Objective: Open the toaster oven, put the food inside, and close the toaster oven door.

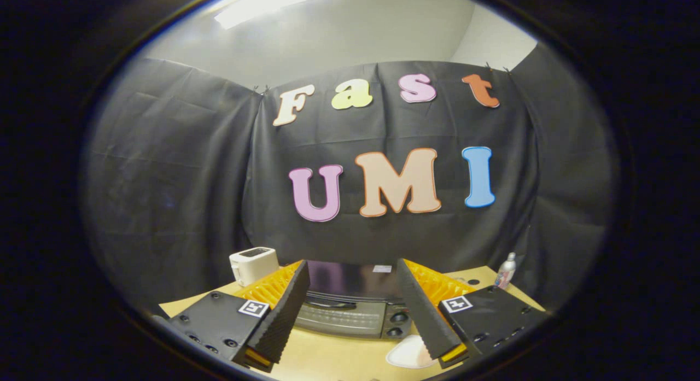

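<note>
Fingers spread wide, holding nothing. Toaster oven sits dead ahead, framed between them, door shut, handle running crosswise to the fingers. Food lies on the surface by the right finger, nearer than the oven.

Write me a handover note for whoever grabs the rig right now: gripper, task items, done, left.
Gripper: open, holding nothing, raised above the table.
Toaster oven: between and just ahead of the fingers, door looks closed.
Food: a pale, flat item on the table by the right finger, nearer than the oven; probably the food, hard to tell.
Also there: white toaster beyond the left finger, small bottle beyond the right.
Done: nothing visible yet.
Left: open door, load food, close door.
</note>
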Motion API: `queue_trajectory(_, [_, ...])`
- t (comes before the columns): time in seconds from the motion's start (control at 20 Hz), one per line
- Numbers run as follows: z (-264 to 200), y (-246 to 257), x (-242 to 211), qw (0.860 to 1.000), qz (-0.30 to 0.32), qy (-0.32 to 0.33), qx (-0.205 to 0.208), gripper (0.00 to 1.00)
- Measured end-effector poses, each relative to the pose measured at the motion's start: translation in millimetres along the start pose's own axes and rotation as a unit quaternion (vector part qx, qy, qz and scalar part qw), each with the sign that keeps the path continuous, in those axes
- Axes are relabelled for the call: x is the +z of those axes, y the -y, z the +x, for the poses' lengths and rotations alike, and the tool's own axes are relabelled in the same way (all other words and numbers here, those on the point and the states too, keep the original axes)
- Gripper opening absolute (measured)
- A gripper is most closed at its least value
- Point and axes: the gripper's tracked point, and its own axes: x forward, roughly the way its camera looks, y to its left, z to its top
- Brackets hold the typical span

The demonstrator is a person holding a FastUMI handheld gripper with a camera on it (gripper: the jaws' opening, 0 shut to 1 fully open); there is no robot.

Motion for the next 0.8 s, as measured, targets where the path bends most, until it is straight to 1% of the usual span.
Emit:
queue_trajectory(0.2, [21.8,-24.9,-46.1,0.999,0.02,-0.024,0.01,0.98])
queue_trajectory(0.35, [40.3,-36.4,-69.7,0.999,0.02,-0.034,0.012,0.98])
queue_trajectory(0.55, [65.7,-41.0,-89.3,0.999,0.013,-0.03,-0.004,0.98])
queue_trajectory(0.8, [99.9,-41.4,-113.6,0.999,-0.024,-0.024,-0.032,0.98])
